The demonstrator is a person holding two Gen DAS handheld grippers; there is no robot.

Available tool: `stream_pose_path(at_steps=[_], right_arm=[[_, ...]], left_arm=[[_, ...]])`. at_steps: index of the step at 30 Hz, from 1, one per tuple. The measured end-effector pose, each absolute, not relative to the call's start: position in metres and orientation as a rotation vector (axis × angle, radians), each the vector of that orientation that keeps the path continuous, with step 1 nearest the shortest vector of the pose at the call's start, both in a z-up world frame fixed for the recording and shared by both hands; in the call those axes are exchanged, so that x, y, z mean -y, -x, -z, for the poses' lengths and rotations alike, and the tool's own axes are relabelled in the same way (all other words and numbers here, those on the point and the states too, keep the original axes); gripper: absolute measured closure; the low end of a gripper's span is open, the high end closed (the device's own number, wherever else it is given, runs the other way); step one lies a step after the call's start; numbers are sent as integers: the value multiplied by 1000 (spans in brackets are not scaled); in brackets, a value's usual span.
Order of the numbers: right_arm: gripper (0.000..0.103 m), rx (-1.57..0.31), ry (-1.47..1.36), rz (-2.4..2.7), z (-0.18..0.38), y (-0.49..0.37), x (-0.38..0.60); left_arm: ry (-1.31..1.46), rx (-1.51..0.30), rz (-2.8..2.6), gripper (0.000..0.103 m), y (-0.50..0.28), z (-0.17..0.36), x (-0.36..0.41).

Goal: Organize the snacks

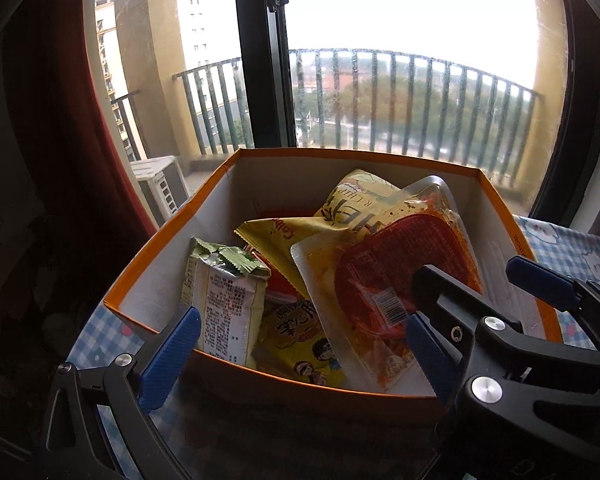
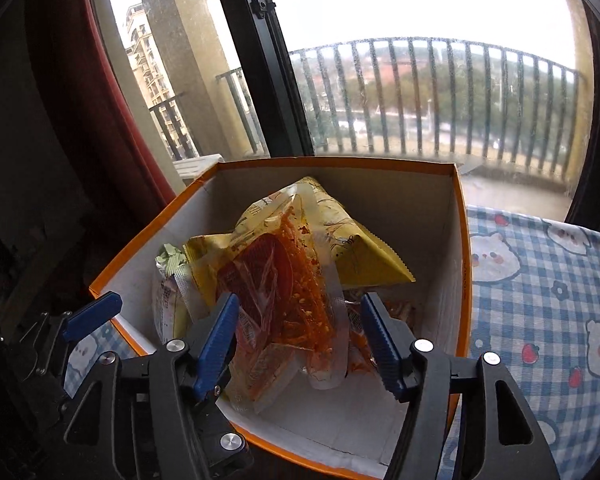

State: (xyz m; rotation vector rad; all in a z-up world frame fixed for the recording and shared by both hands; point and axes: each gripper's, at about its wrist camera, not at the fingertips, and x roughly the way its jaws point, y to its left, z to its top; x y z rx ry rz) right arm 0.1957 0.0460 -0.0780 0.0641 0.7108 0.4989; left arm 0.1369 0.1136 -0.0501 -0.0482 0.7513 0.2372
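The orange box point(image 1: 512, 248) holds the snacks. The left wrist view alone shows a green packet point(image 1: 224, 300) at its left wall. The right gripper point(image 2: 296, 340) gapes, released, around the clear red-sauce pouch point(image 2: 284, 292); the left gripper point(image 1: 296, 352) gapes empty before the box.

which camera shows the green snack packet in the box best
The left wrist view. There the green packet stands unobstructed against the box's left wall, printed back facing the camera. In the right wrist view only its crimped top and a sliver peek out behind the red pouch and yellow bag.
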Motion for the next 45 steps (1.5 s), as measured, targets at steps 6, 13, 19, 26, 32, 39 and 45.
stream_pose_path(at_steps=[6, 13, 19, 26, 32, 39, 45], right_arm=[[12, -636, -40, -419, 58, -172, -24], [8, -603, -35, -347, 43, -147, 5], [6, -573, -48, -290, 31, -117, 43], [3, -510, -53, -208, 17, -76, 91], [1, -441, -65, -100, 6, -45, 132], [0, -405, -89, -18, 1, -15, 165], [0, -390, -86, -6, 3, 6, 174]], left_arm=[[114, -737, -193, 1, -120, 40, -110], [117, -680, -134, 1, -101, 28, -89], [105, -640, -100, 1, -80, 17, -61], [98, -602, -55, 1, -54, 5, -29], [57, -533, -48, 1, -25, -10, -2], [47, -494, -18, 1, 5, -20, 15], [67, -486, -29, 1, 20, -21, 11]])
